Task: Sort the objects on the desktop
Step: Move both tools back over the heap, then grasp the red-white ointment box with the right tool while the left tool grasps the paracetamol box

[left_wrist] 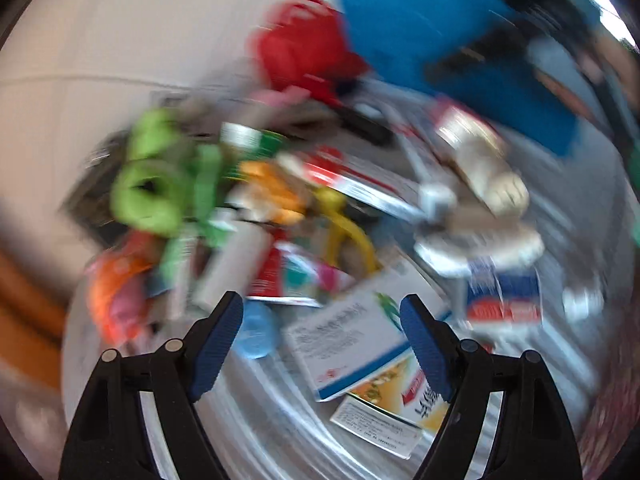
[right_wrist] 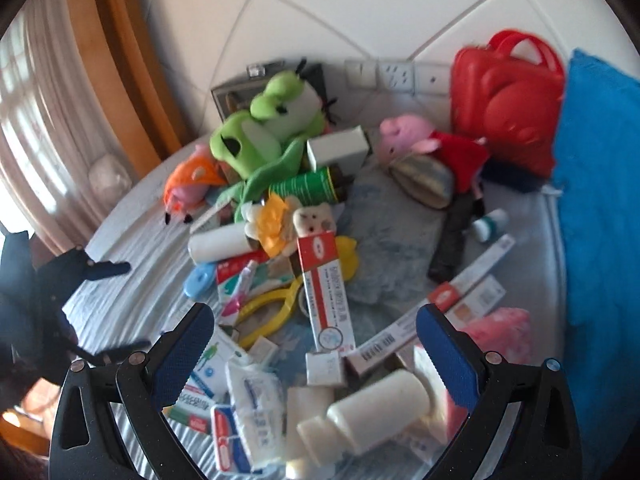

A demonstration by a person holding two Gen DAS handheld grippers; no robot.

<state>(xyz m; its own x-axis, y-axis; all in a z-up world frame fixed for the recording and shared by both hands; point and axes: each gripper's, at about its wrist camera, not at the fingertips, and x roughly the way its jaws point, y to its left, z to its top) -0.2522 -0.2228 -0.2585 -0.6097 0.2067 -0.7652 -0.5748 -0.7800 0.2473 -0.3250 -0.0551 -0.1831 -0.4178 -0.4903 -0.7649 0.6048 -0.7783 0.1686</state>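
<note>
A heap of small things lies on a pale striped cloth (right_wrist: pixel 132 300). My right gripper (right_wrist: pixel 316 356) is open above a white bottle (right_wrist: pixel 372 420), a tissue pack (right_wrist: pixel 252 412) and a red-and-white carton (right_wrist: pixel 324 292), with nothing between its pads. In the blurred left wrist view my left gripper (left_wrist: pixel 322 340) is also open, over a white-and-blue box (left_wrist: pixel 352 344) that its pads do not touch. The left gripper (right_wrist: pixel 116 308) also shows at the left edge of the right wrist view. A green plush (right_wrist: pixel 260 128), a pink pig plush (right_wrist: pixel 420 144) and a green can (right_wrist: pixel 308 188) lie farther back.
A red plastic case (right_wrist: pixel 504 100) stands at the back right against the tiled wall. A blue cushion (right_wrist: pixel 600 200) fills the right side. A grey fluffy cloth (right_wrist: pixel 384 248), a black remote (right_wrist: pixel 452 240) and a yellow plastic tool (right_wrist: pixel 272 312) lie mid-heap. A wooden frame (right_wrist: pixel 120 80) and a curtain are on the left.
</note>
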